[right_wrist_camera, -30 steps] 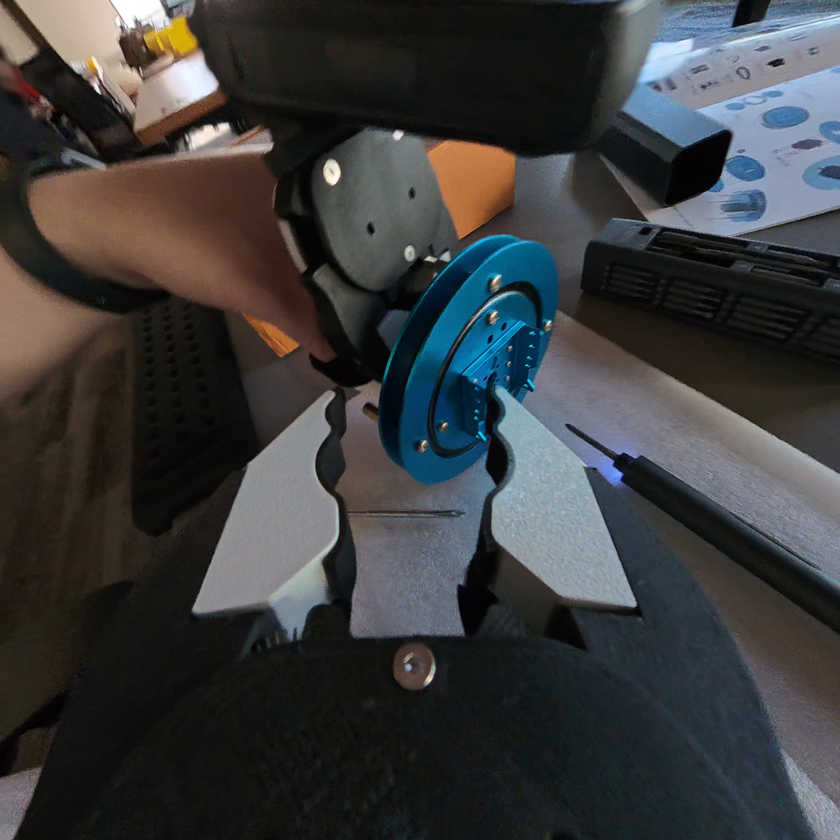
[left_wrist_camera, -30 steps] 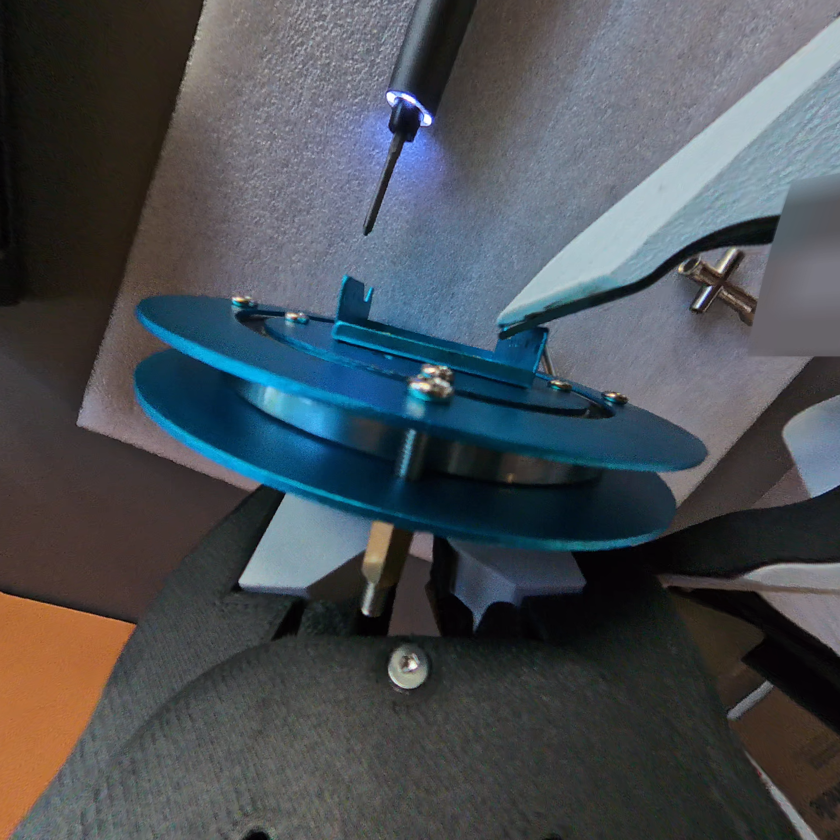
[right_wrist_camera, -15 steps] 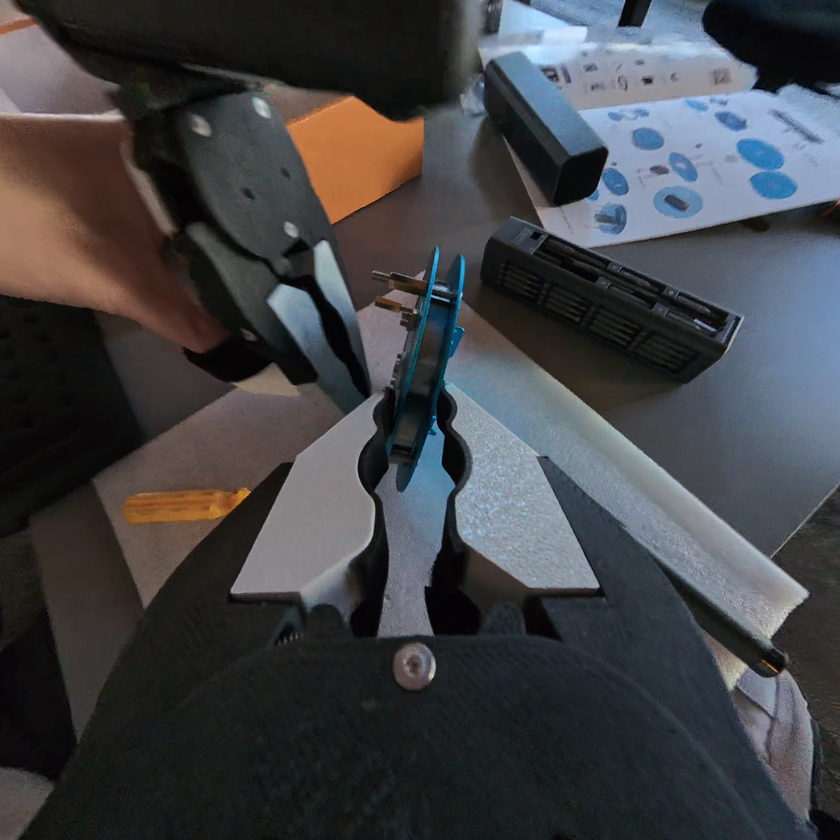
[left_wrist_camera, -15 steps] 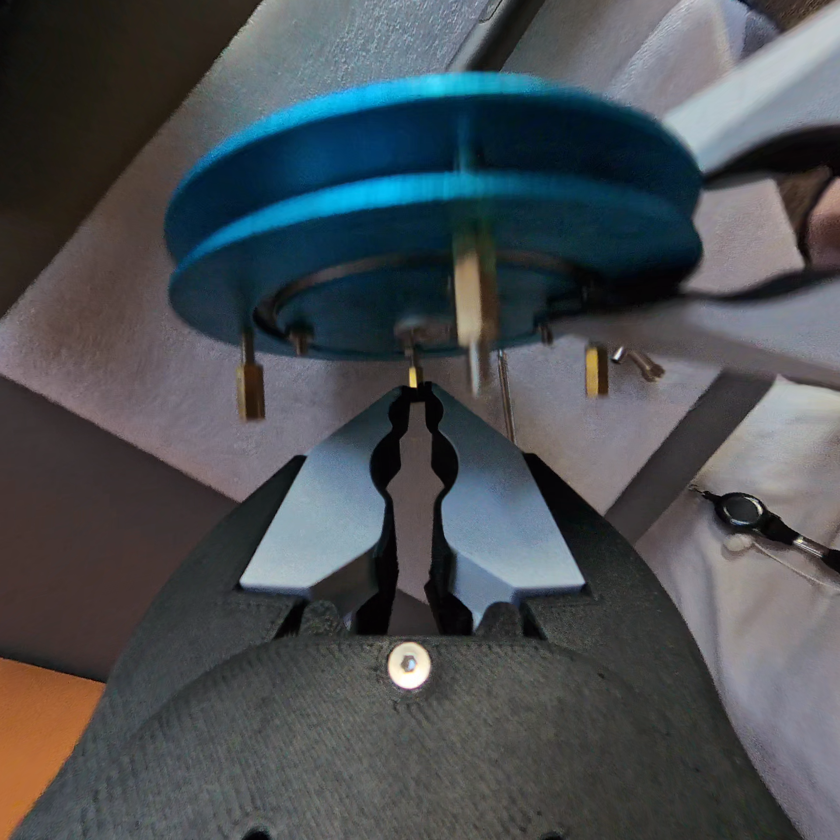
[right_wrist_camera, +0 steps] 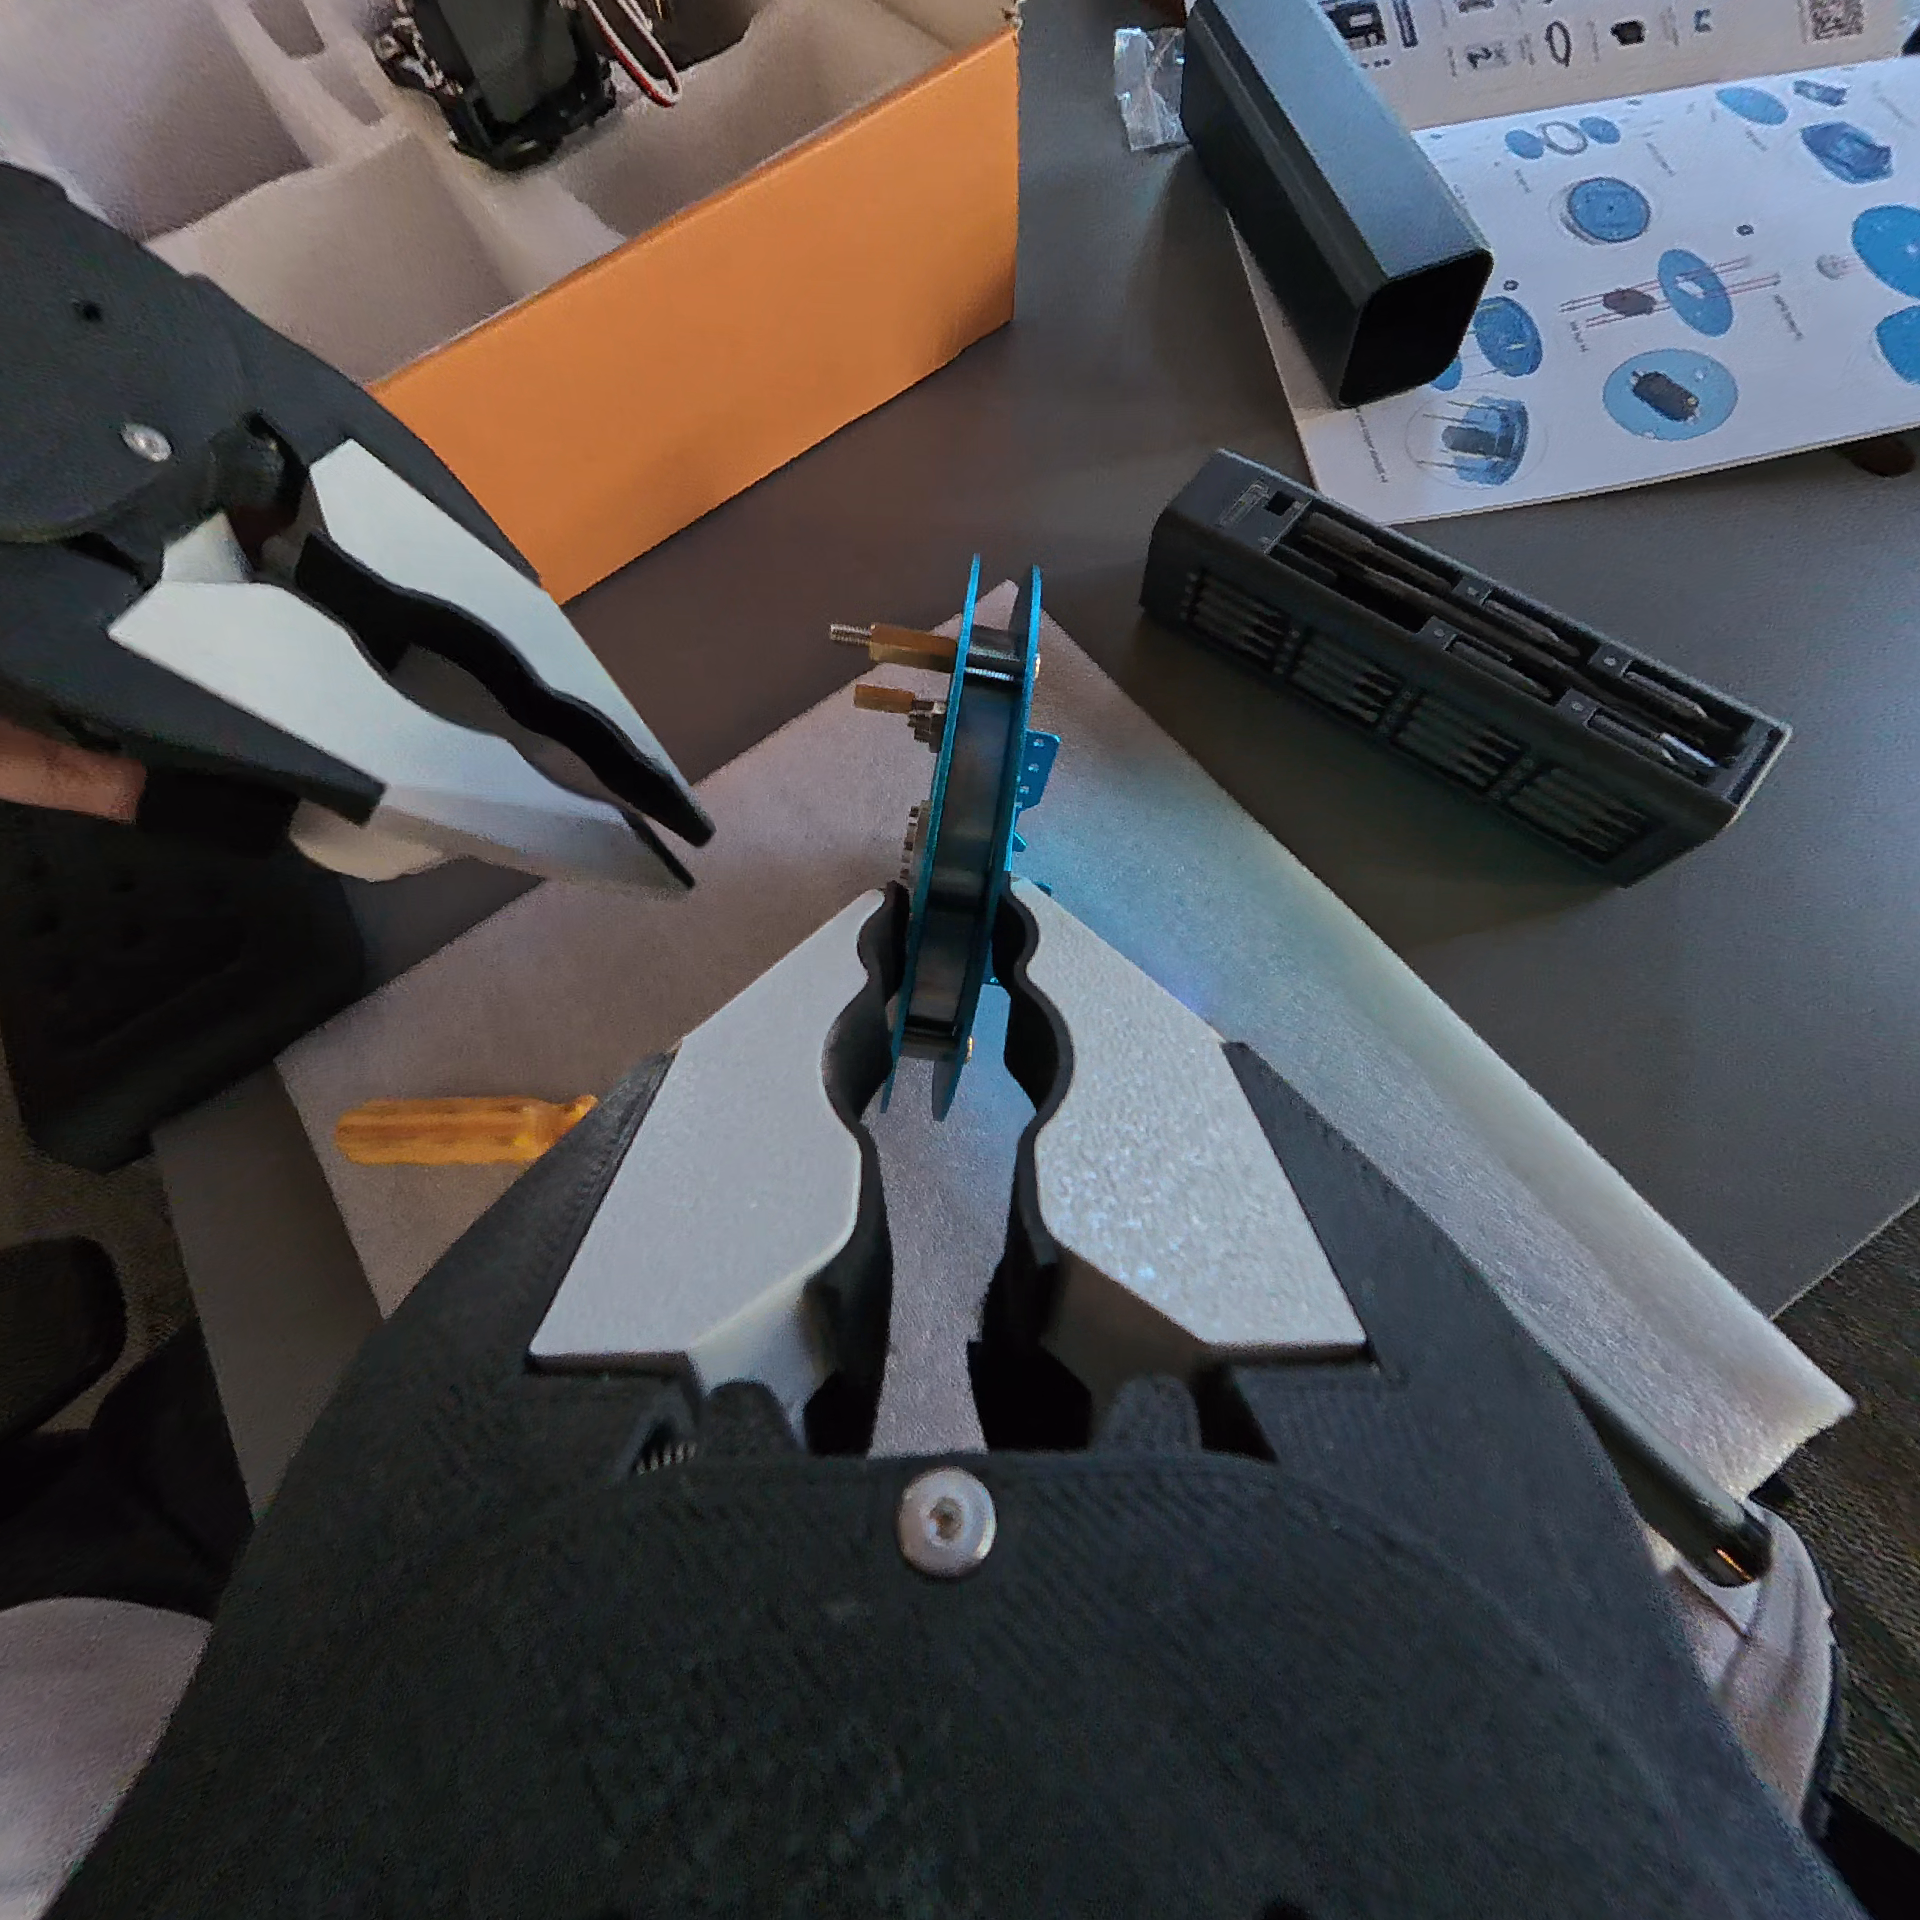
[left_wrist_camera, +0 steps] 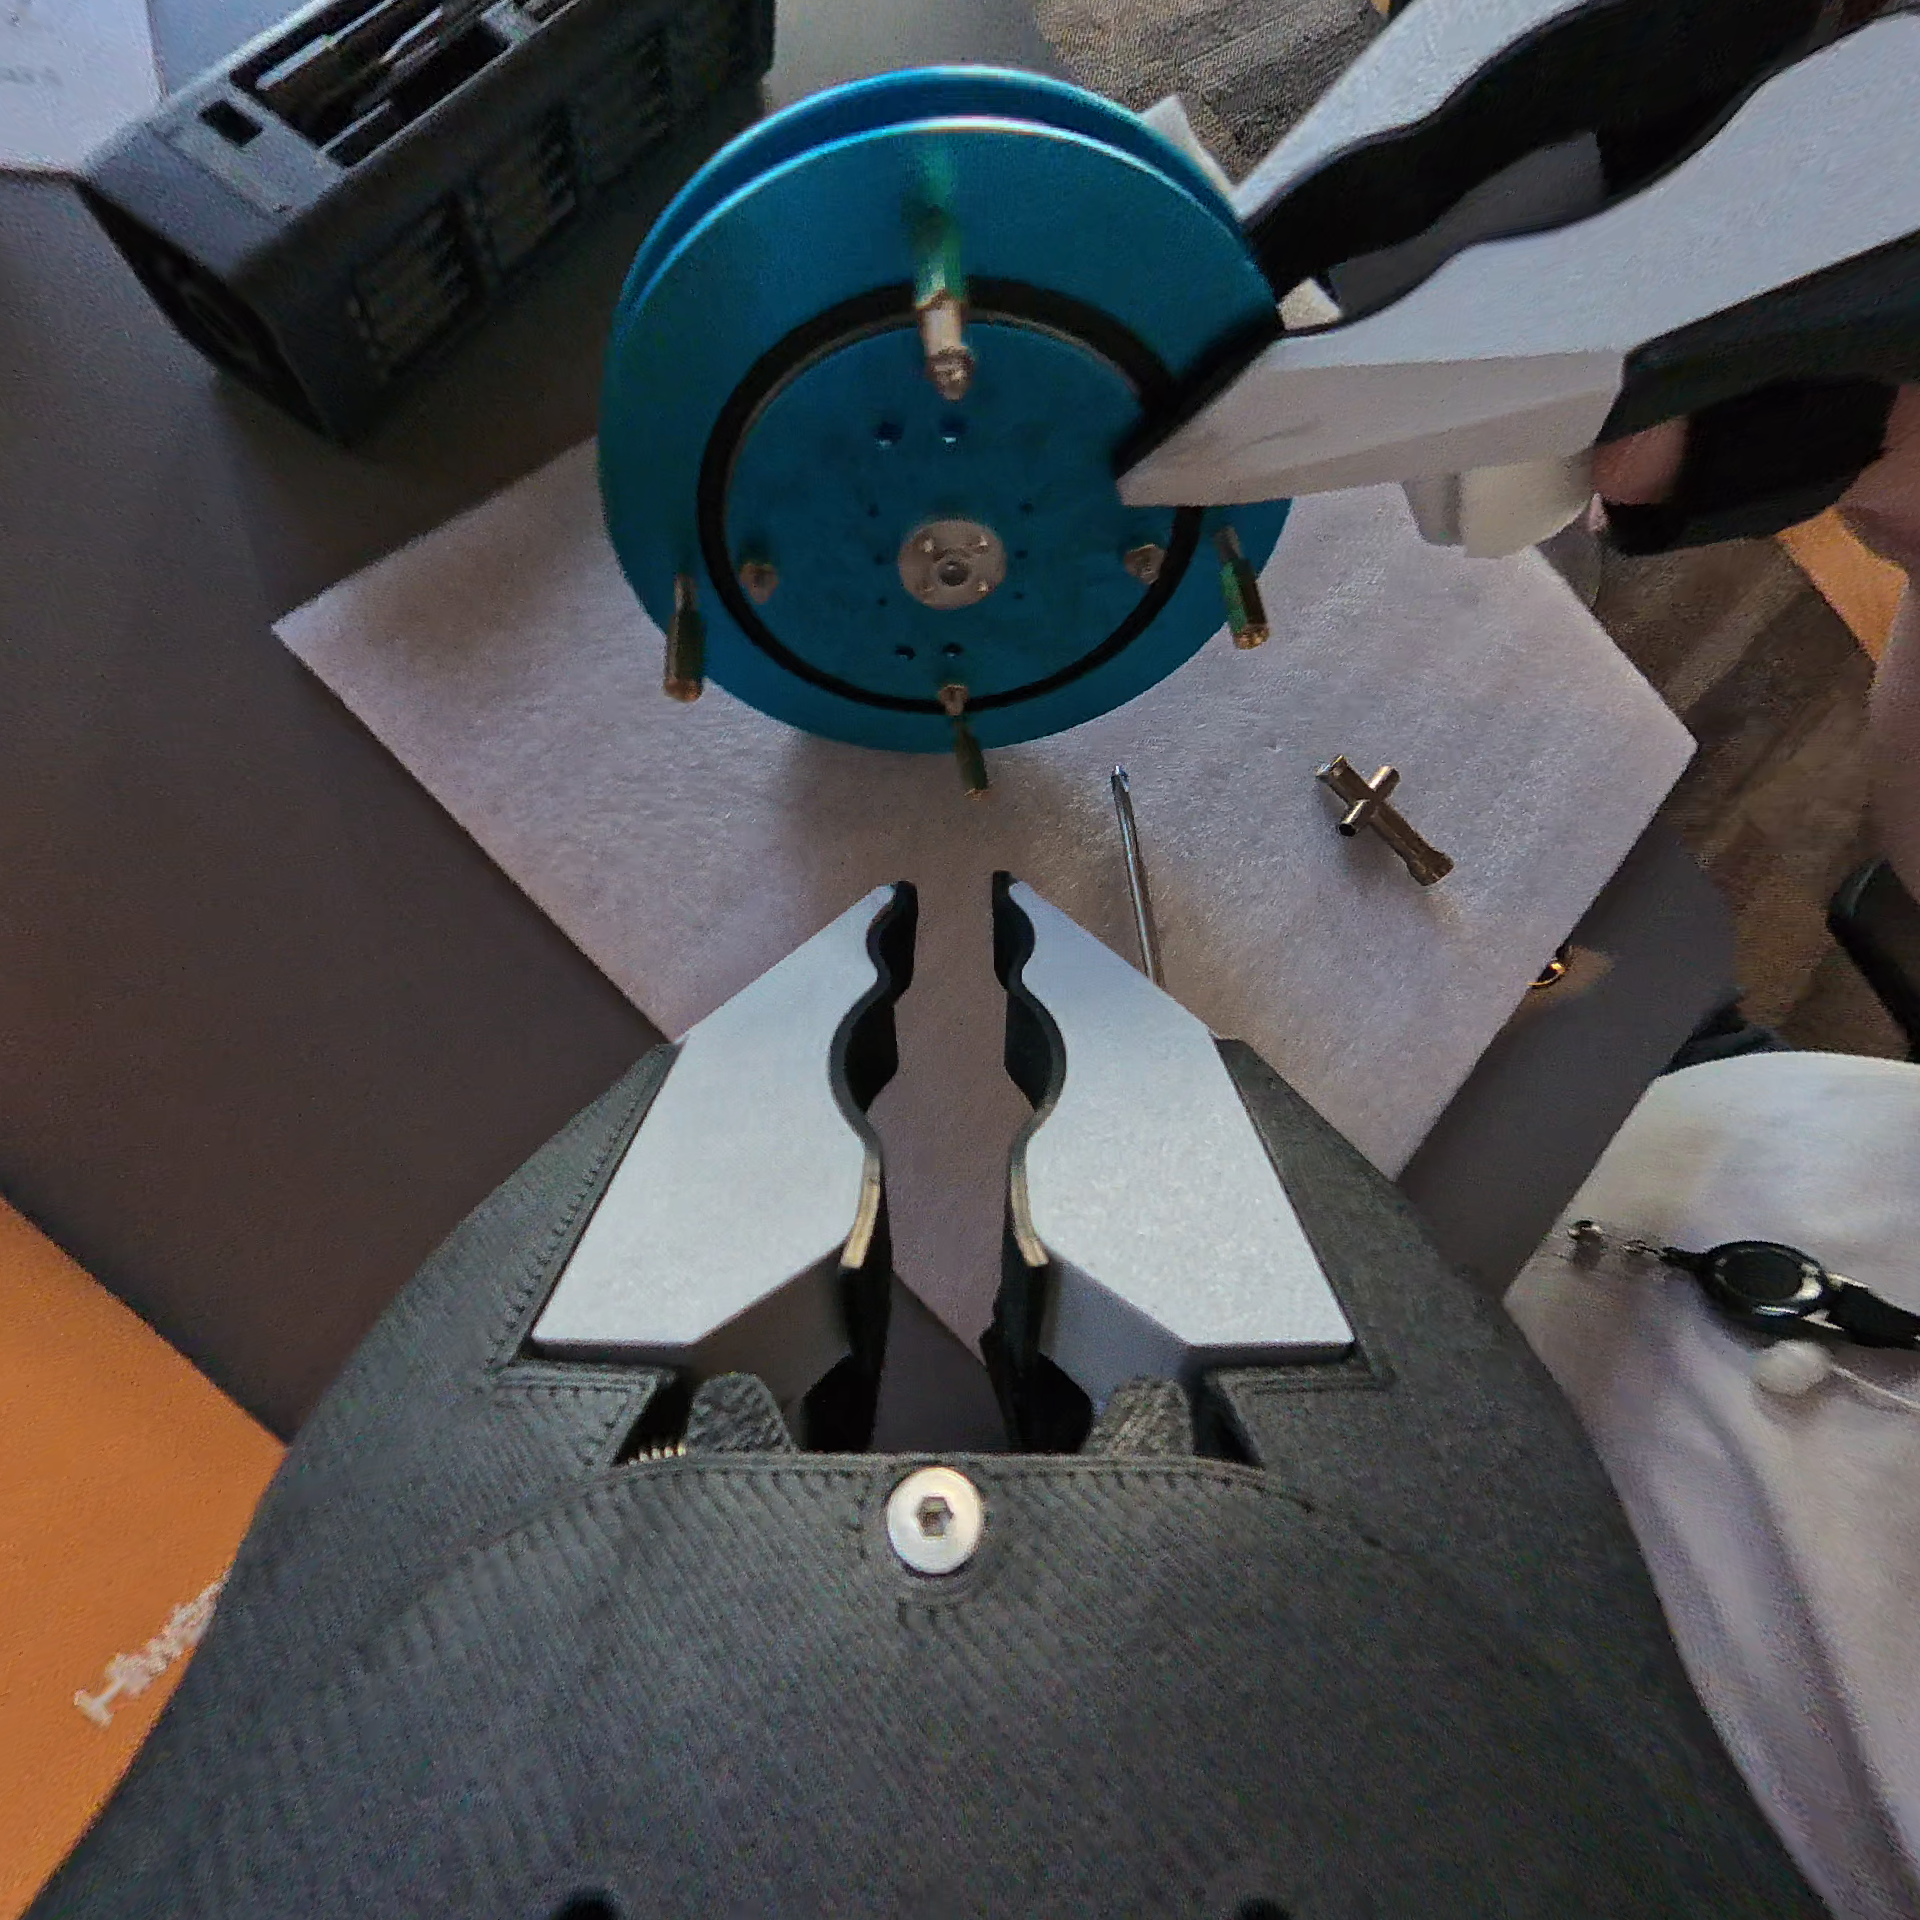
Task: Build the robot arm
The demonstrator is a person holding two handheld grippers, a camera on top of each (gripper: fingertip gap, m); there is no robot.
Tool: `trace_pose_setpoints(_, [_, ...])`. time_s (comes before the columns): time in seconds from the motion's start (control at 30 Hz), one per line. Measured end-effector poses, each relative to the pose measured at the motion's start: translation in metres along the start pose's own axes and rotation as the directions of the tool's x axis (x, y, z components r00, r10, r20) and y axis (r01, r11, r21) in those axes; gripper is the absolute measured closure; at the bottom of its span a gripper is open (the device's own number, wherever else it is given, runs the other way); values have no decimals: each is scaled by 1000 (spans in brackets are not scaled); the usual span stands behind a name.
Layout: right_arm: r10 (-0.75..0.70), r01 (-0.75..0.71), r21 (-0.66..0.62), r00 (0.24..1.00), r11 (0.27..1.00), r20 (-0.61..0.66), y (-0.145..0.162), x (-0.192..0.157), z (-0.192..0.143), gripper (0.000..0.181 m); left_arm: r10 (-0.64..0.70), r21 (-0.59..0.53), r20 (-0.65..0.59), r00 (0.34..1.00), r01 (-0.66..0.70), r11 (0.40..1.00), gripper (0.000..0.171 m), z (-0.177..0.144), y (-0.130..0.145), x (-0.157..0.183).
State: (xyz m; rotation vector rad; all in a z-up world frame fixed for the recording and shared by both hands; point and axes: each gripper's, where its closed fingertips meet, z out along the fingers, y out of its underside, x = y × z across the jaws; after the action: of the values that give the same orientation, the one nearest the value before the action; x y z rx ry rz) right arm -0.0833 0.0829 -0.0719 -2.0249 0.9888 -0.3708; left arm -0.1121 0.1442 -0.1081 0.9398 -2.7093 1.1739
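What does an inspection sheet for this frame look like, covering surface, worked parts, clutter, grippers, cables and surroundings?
Surface: dark table with a white foam sheet on it.
Worked parts: blue double disc with brass standoffs, held on edge above the foam.
Clutter: thin screwdriver shaft, small metal cross wrench, yellow handle, black bit case, dark sleeve, pen-shaped driver.
Grippers: right gripper shut on the disc's rim; left gripper slightly open, empty, apart from the disc.
Cables: red and white wires in the orange box.
Surroundings: printed sheet; a person's white clothing.
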Motion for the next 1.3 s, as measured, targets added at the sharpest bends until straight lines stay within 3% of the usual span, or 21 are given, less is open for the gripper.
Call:
trace_pose_setpoints(0.17, [-7,7,-43,1000,999,4,-3,5,3,166,131,-15,77,988,-131,991,149,24,3,-2])
trace_pose_setpoints(0.37, [25,-22,-73,999,997,36,-2,13,4,165,191,-22,105,976,-190,982,149,42,2,0])
trace_pose_setpoints(0.53, [35,-33,-65,999,997,40,-3,11,4,166,208,30,99,973,-212,977,158,43,-5,6])
trace_pose_setpoints(0.63, [40,-37,-60,998,998,42,-4,7,4,167,185,12,94,978,-187,982,154,46,-3,5])
trace_pose_setpoints(0.73, [34,-32,-60,999,998,30,-4,2,4,168,184,23,96,978,-186,982,166,49,-5,4])
trace_pose_setpoints(1.0, [-40,44,-101,998,994,39,3,-11,3,163,203,-19,58,978,-202,979,167,49,0,2])
trace_pose_setpoints(1.3, [-31,46,-90,987,995,159,10,-23,8,155,290,-50,52,956,-288,956,167,48,3,0])
